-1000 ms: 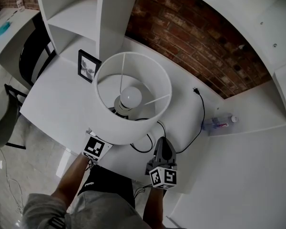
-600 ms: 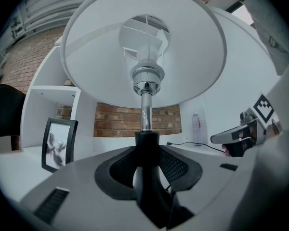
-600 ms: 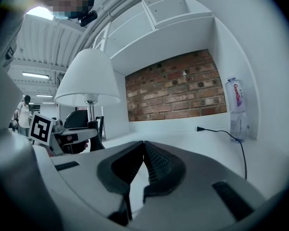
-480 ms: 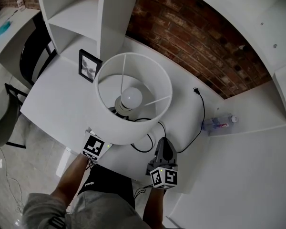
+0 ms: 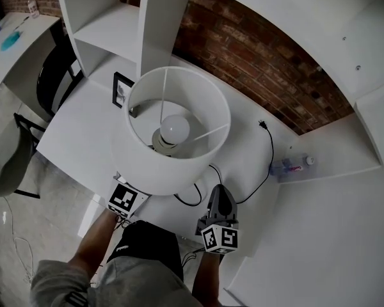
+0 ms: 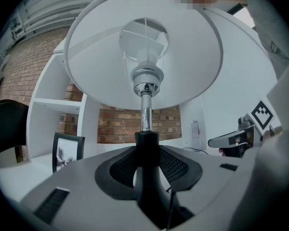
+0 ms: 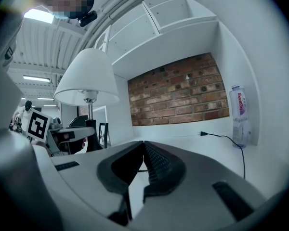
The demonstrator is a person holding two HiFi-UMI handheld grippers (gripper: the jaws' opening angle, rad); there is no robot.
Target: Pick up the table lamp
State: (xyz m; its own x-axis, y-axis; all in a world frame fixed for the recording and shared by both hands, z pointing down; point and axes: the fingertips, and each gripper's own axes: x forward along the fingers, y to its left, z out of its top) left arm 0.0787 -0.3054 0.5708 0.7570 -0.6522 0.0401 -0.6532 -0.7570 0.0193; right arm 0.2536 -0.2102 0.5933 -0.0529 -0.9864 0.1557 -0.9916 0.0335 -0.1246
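Black lamp stem (image 6: pixel 146 143) clamped in left fingers (image 6: pixel 121 166), hidden under shade (image 5: pixel 144 168) in head view | right fingers (image 7: pixel 160 165) closed, empty

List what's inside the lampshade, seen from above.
Inside the lampshade: a white bulb on its socket, plus thin wire spokes running to the rim. From above, the shade covers the chrome stem and black base; only the left gripper view shows them.

Left gripper (image 5: pixel 128 196) under table lamp (image 5: pixel 147 168) shade; right gripper (image 5: pixel 219 196) beside it, near black cord (image 5: pixel 271 155).
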